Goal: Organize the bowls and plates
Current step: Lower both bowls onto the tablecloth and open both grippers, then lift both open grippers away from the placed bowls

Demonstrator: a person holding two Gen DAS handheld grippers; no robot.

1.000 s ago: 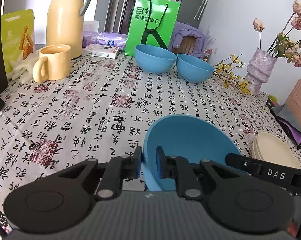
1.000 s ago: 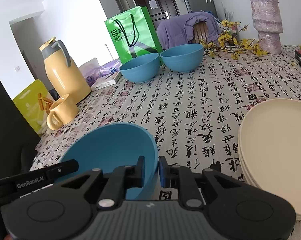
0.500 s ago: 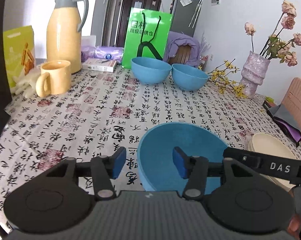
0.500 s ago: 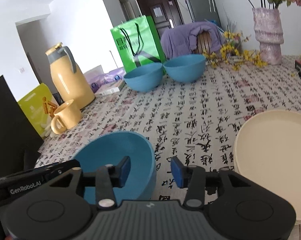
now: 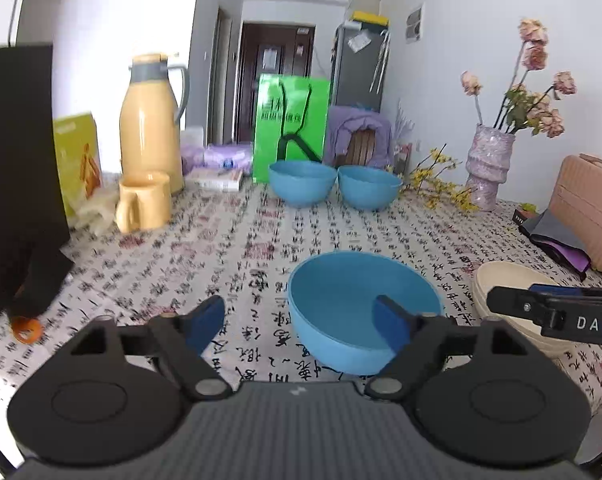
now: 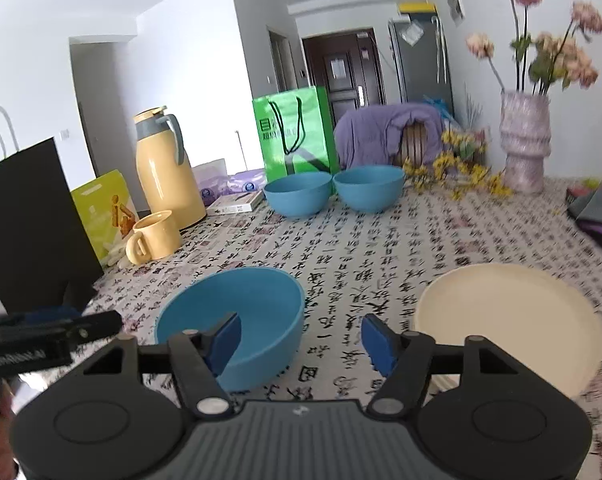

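Observation:
A blue bowl (image 5: 361,300) (image 6: 237,300) rests upright on the patterned tablecloth, close in front of both grippers. My left gripper (image 5: 299,322) hangs just short of the bowl's left rim, its jaws opening, and neither pad presses on the bowl. My right gripper (image 6: 301,342) is off the bowl's right rim with its jaws also opening, the pads clear of it. A stack of cream plates (image 5: 505,292) (image 6: 509,320) lies to the right of the bowl. Two more blue bowls (image 5: 301,182) (image 6: 369,190) stand side by side at the far end.
On the left stand a yellow thermos (image 5: 151,128), a yellow mug (image 5: 143,202) and a black paper bag (image 6: 29,224). A green bag (image 5: 291,124) is behind the far bowls. At the far right are a vase of flowers (image 6: 525,148) and a pink case (image 5: 589,208).
Both grippers were shut on opposite rims of the near blue bowl; they have opened, let it go and drawn back and upward. The bowl stays on the cloth.

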